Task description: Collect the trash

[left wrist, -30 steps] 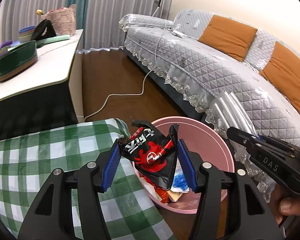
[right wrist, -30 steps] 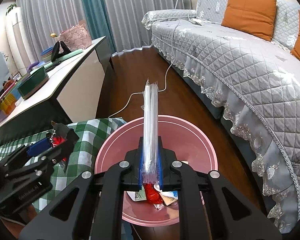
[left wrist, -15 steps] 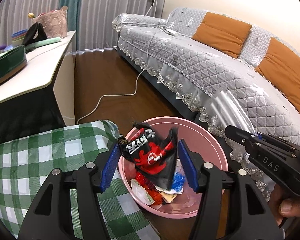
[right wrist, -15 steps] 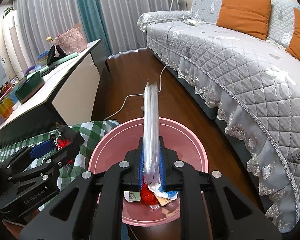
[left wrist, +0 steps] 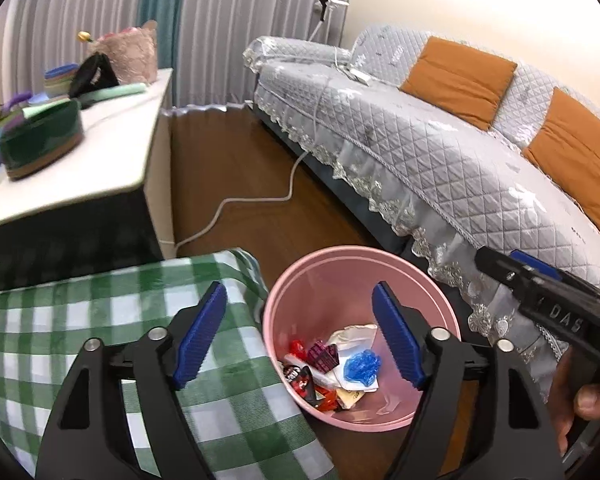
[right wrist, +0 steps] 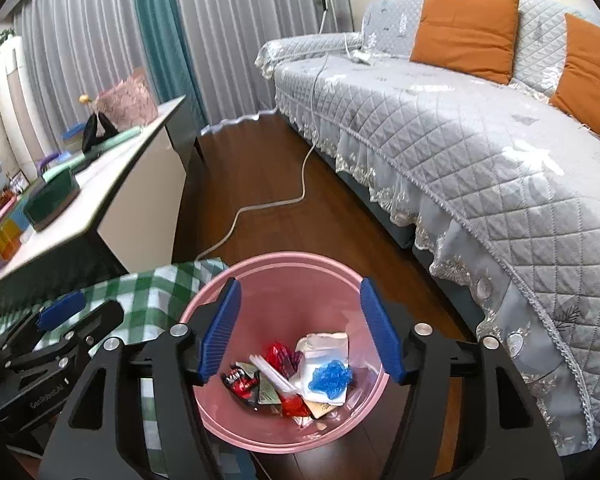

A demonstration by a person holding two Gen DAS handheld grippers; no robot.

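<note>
A pink bin (left wrist: 432,292) stands on the floor beside the checked table, seen from above in both wrist views, rim (right wrist: 284,258). Inside lie a red-and-black snack wrapper (left wrist: 300,376) (right wrist: 242,384), a clear plastic wrapper (right wrist: 272,372), a crumpled blue piece (left wrist: 362,364) (right wrist: 332,374) and other scraps. My left gripper (left wrist: 300,296) hangs over the bin's left rim, jaws opening, nothing between them. My right gripper (right wrist: 300,286) is above the bin's middle, jaws opening and empty. Each gripper shows at the edge of the other's view.
A green-and-white checked cloth (left wrist: 80,320) covers the table left of the bin. A grey quilted sofa (left wrist: 440,152) with orange cushions runs along the right. A white cable (right wrist: 268,204) crosses the wood floor. A white sideboard (left wrist: 100,160) with boxes stands at the left.
The left jaws widened and the red-and-black wrapper dropped into the bin. The right jaws opened and the clear plastic wrapper fell in. Both grippers rose a little.
</note>
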